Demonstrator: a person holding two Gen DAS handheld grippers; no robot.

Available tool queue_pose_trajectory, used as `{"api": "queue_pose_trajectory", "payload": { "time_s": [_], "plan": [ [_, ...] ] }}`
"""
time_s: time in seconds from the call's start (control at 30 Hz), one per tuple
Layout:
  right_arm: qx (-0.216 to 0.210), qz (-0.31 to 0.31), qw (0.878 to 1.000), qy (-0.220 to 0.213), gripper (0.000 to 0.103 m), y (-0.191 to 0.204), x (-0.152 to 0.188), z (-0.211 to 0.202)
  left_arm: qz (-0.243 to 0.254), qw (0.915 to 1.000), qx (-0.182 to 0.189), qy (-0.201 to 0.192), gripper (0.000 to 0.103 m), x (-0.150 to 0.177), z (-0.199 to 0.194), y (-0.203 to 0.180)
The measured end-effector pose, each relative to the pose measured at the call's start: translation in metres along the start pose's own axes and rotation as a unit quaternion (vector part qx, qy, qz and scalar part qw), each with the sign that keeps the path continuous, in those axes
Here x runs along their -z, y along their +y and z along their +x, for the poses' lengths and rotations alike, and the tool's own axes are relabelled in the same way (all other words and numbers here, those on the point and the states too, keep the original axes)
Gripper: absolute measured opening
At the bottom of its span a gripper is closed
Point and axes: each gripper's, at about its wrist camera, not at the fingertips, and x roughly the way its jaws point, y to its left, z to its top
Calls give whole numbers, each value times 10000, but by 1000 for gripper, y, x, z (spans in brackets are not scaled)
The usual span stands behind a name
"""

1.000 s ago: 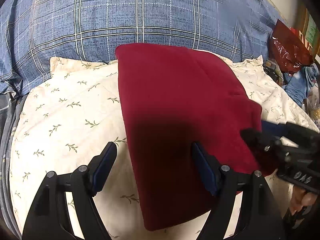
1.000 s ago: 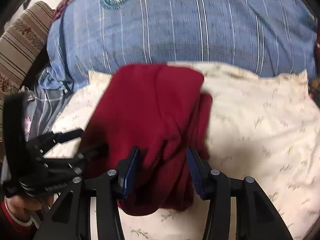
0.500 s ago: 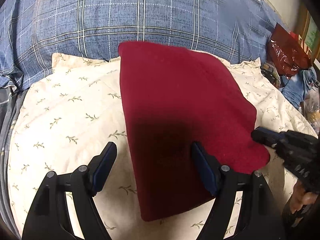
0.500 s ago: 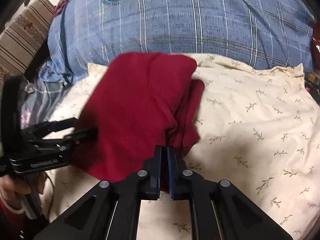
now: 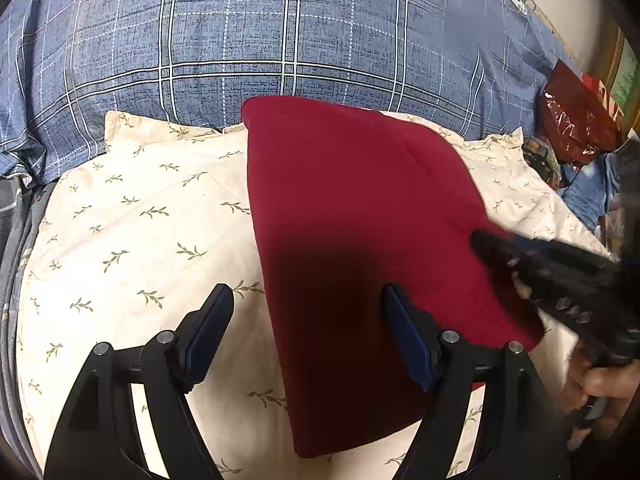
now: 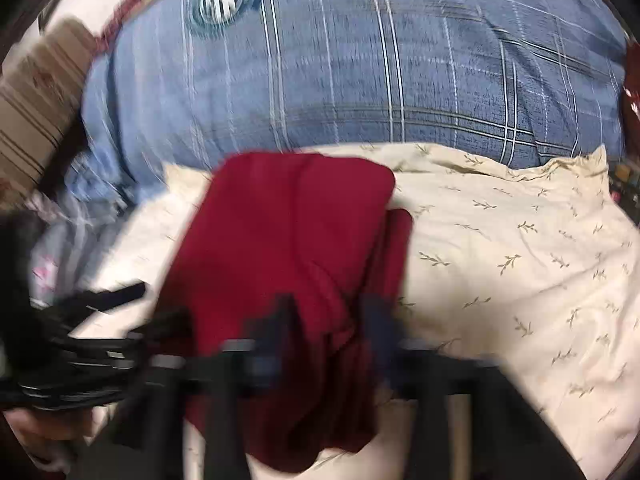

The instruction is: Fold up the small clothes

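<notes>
A dark red folded garment (image 5: 352,216) lies on a cream leaf-print pillow (image 5: 132,224); it also shows in the right wrist view (image 6: 288,240). My left gripper (image 5: 308,312) is open above the garment's near left edge and holds nothing. My right gripper (image 6: 328,312) is blurred by motion; its jaws stand apart over the garment's near right folds. It also shows in the left wrist view (image 5: 532,264), at the garment's right edge.
A blue plaid duvet (image 5: 280,32) lies behind the pillow. A dark red plastic bag (image 5: 576,124) and blue cloth (image 5: 588,196) sit at the far right. A striped cushion (image 6: 36,112) is at the left in the right wrist view.
My right gripper closed half a second ago, then opened and moved forward over the garment's right edge. My left gripper stayed open and nearly still.
</notes>
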Motion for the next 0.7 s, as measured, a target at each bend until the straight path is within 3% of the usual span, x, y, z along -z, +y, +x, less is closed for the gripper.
{"api": "queue_pose_trajectory", "payload": {
  "time_s": [0.13, 0.2, 0.23, 0.27, 0.5, 0.6, 0.63, 0.7],
  "plan": [
    [-371, 295, 9988, -117, 26, -13, 3, -6, -254, 9988, 408, -27, 82, -5, 2, 15],
    [-393, 501, 9974, -330, 50, -20, 2, -11, -433, 9976, 541, 52, 82, -8, 8, 22],
    [-324, 638, 9964, -446, 70, -26, 0, -11, -547, 9965, 630, 97, 82, -10, 13, 26],
    [-353, 717, 9957, -468, 77, -29, -1, -9, -627, 9954, 717, 116, 83, -11, 15, 29],
    [-1011, 1012, 9897, -11, 80, -47, -9, 35, -938, 9886, 1119, 361, 87, -17, 44, 37],
    [-1267, 1153, 9852, 37, 87, -53, -6, 50, -990, 9863, 1254, 418, 91, -19, 57, 35],
    [-1310, 1144, 9848, -24, 87, -52, -6, 52, -1008, 9858, 1280, 407, 94, -19, 59, 35],
    [-1418, 1057, 9842, -24, 74, -46, -9, 54, -994, 9860, 1296, 347, 94, -20, 61, 31]
  ]
}}
